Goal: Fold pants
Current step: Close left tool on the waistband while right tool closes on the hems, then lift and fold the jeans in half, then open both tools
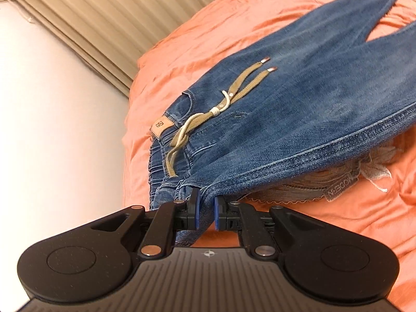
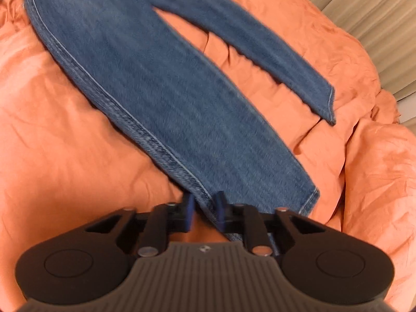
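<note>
Left gripper (image 1: pixel 205 208): jaws clamped on a bunched corner of the jeans (image 1: pixel 299 98) at the waistband end, denim pinched between the blue pads. Right gripper (image 2: pixel 204 209): jaws closed on the side seam just above the hem (image 2: pixel 309 200) of the near leg; frame is motion-blurred, so how deep the cloth sits in the jaws cannot be told.

Step in hand, as I judge it: both ends of one side gripped, ready to carry that side over onto the other leg. To do it well:
- lift both ends together and level, so the seam between them stays taut and does not sag
- lay the near leg squarely on the far one, hems matched, before letting go
- keep the drawstring (image 1: pixel 208 111) tucked inside and clear of the fold
- do not drag the grey cloth (image 1: pixel 338 187) along; it lies under the raised edge of the jeans

Jeans: blue denim, spread front-up on the orange bedding (image 2: pixel 65 143). Elastic gathered waistband, tan patch (image 1: pixel 161 126) at the hip, khaki drawstring with metal tips trailing down the front. Legs splay in a V, orange showing between them. Far leg hem (image 2: pixel 330 106) lies flat, well apart from the near one. Heavy double-stitched side seam. Beige curtain (image 1: pixel 91 13) beyond the bed.
</note>
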{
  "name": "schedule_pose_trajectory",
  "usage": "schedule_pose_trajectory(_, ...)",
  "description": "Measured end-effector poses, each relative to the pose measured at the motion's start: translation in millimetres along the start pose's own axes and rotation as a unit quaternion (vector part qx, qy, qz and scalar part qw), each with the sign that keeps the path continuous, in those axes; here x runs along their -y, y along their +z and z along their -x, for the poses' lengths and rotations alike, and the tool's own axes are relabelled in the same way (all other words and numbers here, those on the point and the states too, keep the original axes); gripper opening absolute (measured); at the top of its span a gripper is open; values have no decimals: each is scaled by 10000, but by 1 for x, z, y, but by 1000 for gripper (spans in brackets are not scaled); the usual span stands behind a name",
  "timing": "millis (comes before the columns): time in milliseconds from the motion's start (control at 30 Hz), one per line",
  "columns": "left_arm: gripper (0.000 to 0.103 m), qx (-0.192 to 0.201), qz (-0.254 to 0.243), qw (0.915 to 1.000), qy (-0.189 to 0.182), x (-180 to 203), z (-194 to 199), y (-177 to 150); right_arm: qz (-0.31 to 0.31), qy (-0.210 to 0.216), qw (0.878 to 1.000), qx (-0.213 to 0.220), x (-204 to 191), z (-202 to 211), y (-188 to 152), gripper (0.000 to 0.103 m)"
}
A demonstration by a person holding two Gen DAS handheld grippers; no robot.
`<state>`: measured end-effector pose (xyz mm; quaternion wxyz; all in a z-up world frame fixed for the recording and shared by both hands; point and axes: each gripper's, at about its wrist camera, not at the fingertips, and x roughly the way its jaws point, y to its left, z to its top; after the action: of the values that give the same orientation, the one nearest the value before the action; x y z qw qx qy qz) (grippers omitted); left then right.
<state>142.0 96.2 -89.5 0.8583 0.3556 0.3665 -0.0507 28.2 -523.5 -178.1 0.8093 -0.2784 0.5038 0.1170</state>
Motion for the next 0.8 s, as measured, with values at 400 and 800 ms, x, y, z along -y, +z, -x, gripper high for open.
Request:
schedule_pose_trajectory(400, 10, 391, 753, 9963, 126, -59, 5, 65, -265, -1385, 9866, 821, 61, 31, 74, 0)
schedule_pose_trajectory(800, 10, 0, 805, 9964, 255, -86, -89, 175, -351, -2020, 9762, 707, 158, -63, 214, 0)
